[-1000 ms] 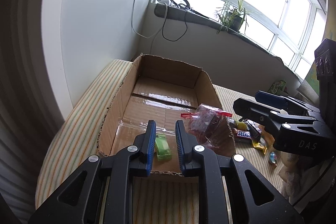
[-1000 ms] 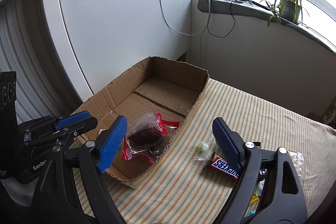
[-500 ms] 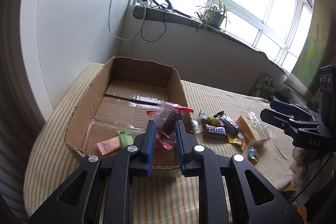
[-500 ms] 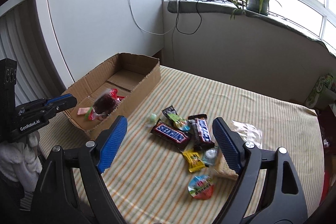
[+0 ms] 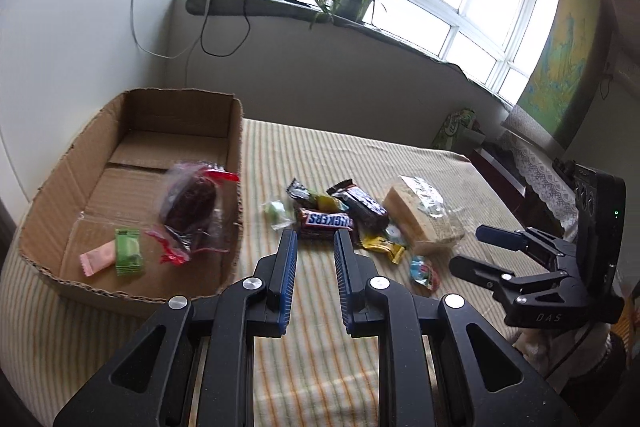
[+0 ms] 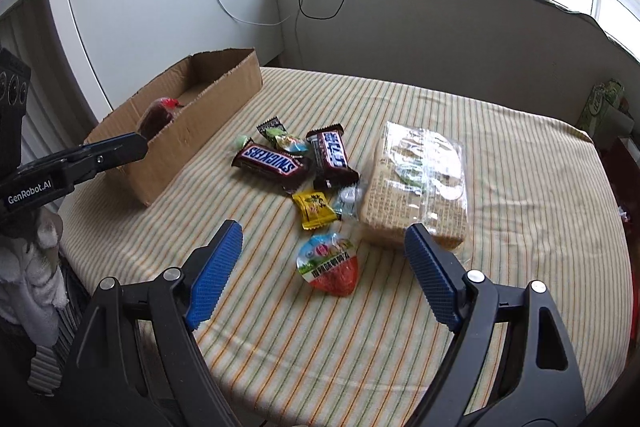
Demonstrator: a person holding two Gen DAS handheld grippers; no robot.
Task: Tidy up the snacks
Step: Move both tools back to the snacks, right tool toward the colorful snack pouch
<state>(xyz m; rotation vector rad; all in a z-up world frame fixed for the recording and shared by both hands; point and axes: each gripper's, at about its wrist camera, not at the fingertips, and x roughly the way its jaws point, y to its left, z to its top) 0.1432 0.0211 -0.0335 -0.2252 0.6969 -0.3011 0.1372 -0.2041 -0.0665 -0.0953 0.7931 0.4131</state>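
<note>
Both grippers hang empty between pickups. The left gripper [image 5: 316,259], jaws a narrow gap apart, points at the Snickers bar [image 5: 325,221] at frame centre. The right gripper [image 6: 320,259], jaws spread wide, frames the jelly cup [image 6: 328,263] at lower centre. The cardboard box [image 5: 132,99] at left already holds a dark wrapped pastry [image 5: 188,203], a green candy [image 5: 128,251] and a pink one [image 5: 99,257]. The next move probably calls for lowering onto one loose snack, closing, then carrying it to the box.
</note>
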